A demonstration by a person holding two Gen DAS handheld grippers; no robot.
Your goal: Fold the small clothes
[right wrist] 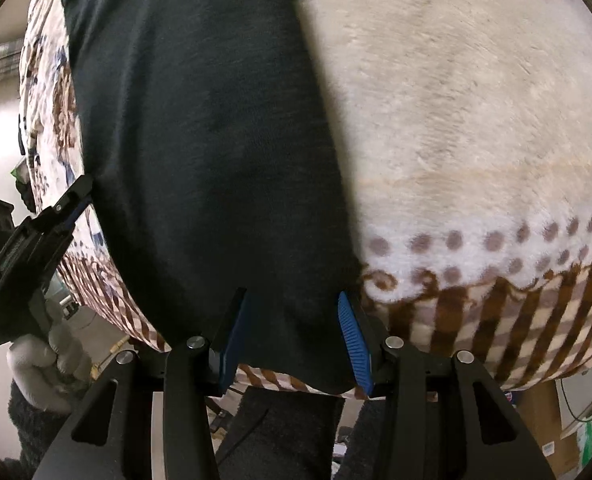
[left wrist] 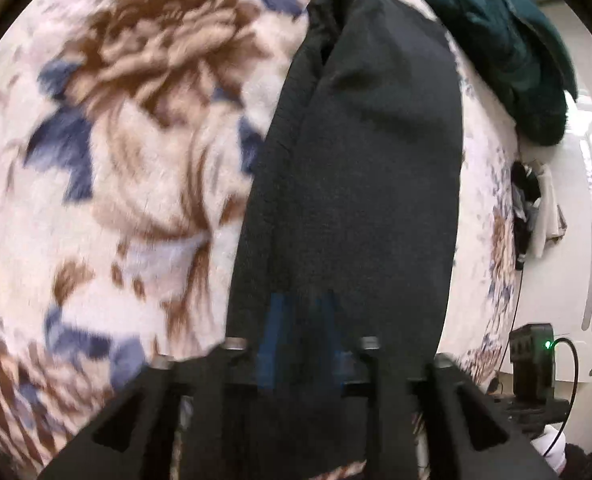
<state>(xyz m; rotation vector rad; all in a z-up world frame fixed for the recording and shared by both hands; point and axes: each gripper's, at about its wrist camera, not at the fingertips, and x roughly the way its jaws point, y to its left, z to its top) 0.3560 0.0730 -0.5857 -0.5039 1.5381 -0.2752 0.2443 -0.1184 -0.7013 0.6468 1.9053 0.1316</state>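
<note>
— Blue pads point(right wrist: 354, 340) of the right gripper point(right wrist: 296, 336) are seen parted, with the hem of a black garment point(right wrist: 215, 140) lying between them; whether it is pinched cannot be told.

— And the left gripper point(left wrist: 300, 344)?

— Its fingers are draped by the same cloth point(left wrist: 356, 180); its state cannot be told. The garment is stretched toward twelve o'clock over a floral fleece blanket point(left wrist: 135, 140). A dark green garment point(left wrist: 504, 40) is seen at one o'clock.

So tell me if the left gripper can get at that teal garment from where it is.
Probably not yet: the black garment fills the left gripper, and the teal garment lies beyond it.
</note>
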